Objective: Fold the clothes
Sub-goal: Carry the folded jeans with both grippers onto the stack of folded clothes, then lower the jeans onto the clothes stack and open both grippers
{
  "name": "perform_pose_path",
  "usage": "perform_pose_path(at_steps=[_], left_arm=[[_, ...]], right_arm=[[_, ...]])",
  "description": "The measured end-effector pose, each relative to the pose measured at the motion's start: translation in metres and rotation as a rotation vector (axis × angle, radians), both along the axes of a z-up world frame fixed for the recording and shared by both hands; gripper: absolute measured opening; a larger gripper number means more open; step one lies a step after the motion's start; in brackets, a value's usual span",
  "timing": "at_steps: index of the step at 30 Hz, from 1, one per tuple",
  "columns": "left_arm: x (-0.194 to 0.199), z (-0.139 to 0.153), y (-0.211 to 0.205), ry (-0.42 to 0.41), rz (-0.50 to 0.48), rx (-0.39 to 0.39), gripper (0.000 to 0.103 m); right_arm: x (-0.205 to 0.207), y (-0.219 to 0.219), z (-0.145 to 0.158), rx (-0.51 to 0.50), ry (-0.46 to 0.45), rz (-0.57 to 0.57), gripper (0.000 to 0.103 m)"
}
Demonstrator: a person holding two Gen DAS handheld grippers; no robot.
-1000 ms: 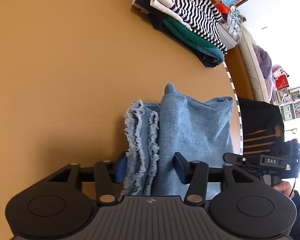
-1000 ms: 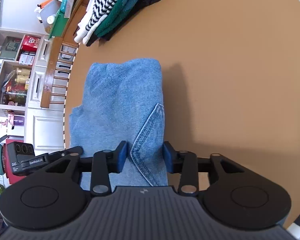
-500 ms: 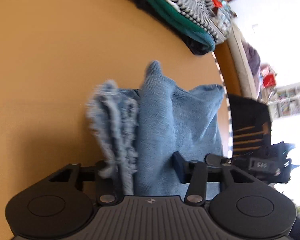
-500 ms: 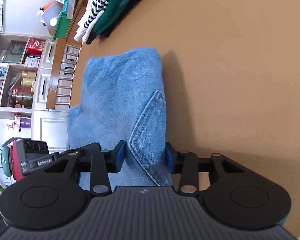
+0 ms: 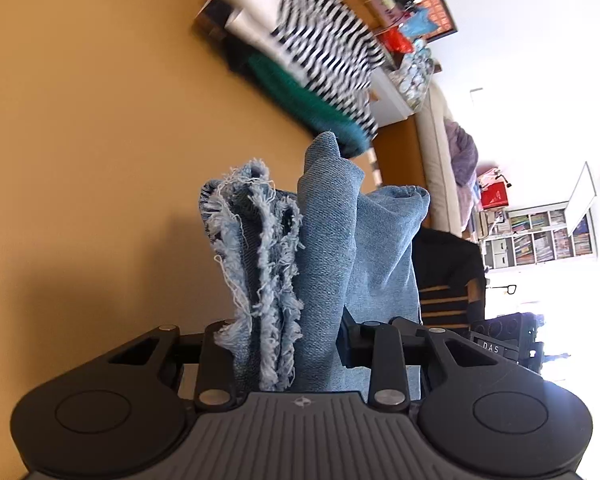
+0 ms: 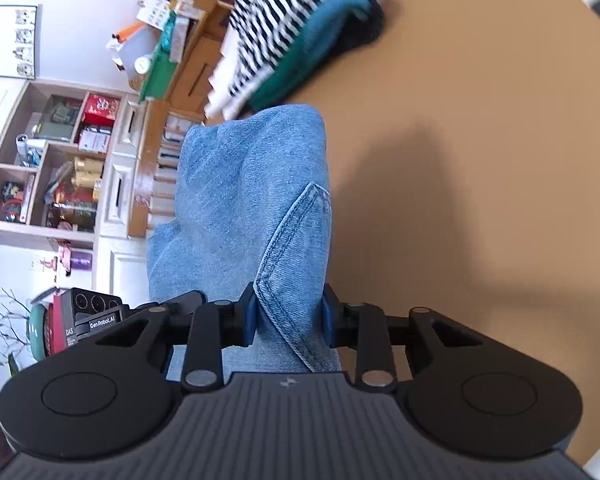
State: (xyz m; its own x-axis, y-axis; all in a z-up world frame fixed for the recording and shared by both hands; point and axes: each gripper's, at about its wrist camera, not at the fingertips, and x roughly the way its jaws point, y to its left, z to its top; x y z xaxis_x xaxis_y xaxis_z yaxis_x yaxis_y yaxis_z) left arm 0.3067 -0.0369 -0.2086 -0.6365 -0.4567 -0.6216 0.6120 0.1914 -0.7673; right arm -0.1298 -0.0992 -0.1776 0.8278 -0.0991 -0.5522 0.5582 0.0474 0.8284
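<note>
The left gripper (image 5: 286,340) has its fingers clenched on the frayed hem end of the folded denim jeans (image 5: 332,248). The right gripper (image 6: 288,316) has its fingers (image 6: 249,316) clamped on the seamed edge. The jeans extend forward between both finger pairs above the table (image 6: 480,160), with a stack of folded clothes (image 6: 296,36) beyond the fingertips.

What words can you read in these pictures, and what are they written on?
"DAS": white letters on the right gripper, seen from the left camera.
"GenRobot.AI": label on the left gripper, seen from the right camera.
"DAS": on that same gripper, lower down.
Poster, shelf boxes, books: too small or blurred to read.
</note>
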Motion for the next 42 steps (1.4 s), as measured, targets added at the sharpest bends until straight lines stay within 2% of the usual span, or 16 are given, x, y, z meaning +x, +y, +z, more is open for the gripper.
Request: perform_pose_path(at_steps=[4, 12, 18, 20, 21, 23, 24, 26, 27, 28, 32, 34, 36, 37, 39, 42], left_arm=[[0.010, 0.040, -0.038, -0.036, -0.005, -0.047, 0.034], [0.024, 0.122, -0.165, -0.097, 0.039, -0.144, 0.035], [0.028, 0.125, -0.269, -0.119, 0.072, -0.141, 0.042], [0.035, 0.102, -0.292, -0.166, 0.126, -0.106, 0.053], [0.042, 0.089, -0.294, -0.233, 0.194, -0.057, 0.053], [0.057, 0.071, -0.291, -0.375, 0.303, 0.010, 0.038], [0.062, 0.071, -0.287, -0.430, 0.306, -0.010, 0.035], [0.065, 0.082, -0.278, -0.479, 0.255, -0.128, 0.035], [0.056, 0.088, -0.275, -0.483, 0.233, -0.180, 0.035], [0.047, 0.094, -0.273, -0.487, 0.211, -0.233, 0.035], [-0.010, 0.088, -0.265, -0.566, 0.099, -0.385, 0.037], [-0.034, 0.060, -0.264, -0.669, 0.030, -0.368, 0.037], [-0.046, 0.038, -0.254, -0.754, 0.009, -0.416, 0.033], [-0.050, 0.031, -0.249, -0.793, 0.002, -0.451, 0.033], [-0.052, 0.023, -0.249, -0.781, 0.032, -0.449, 0.033], [-0.055, 0.026, -0.251, -0.797, 0.028, -0.434, 0.033]], right_arm=[[0.008, -0.038, 0.033, -0.050, -0.010, -0.014, 0.031], [0.029, -0.167, 0.097, -0.176, -0.028, -0.069, 0.031], [0.039, -0.260, 0.089, -0.185, -0.045, -0.123, 0.033], [0.041, -0.281, 0.059, -0.173, -0.001, -0.179, 0.052], [0.039, -0.289, 0.042, -0.161, 0.051, -0.216, 0.077], [0.031, -0.297, 0.013, -0.138, 0.192, -0.276, 0.065], [0.025, -0.298, 0.009, -0.177, 0.194, -0.255, 0.052], [0.016, -0.295, 0.018, -0.324, 0.196, -0.219, 0.041], [0.016, -0.293, 0.027, -0.405, 0.198, -0.198, 0.026], [0.021, -0.293, 0.036, -0.460, 0.197, -0.169, 0.020], [0.076, -0.285, 0.046, -0.581, 0.182, 0.020, 0.020], [0.104, -0.275, 0.035, -0.662, 0.283, 0.130, 0.021], [0.128, -0.266, 0.022, -0.740, 0.375, 0.228, 0.018], [0.132, -0.263, 0.012, -0.778, 0.398, 0.243, 0.016], [0.138, -0.258, 0.001, -0.833, 0.441, 0.259, 0.012], [0.142, -0.261, 0.002, -0.823, 0.445, 0.248, 0.012]])
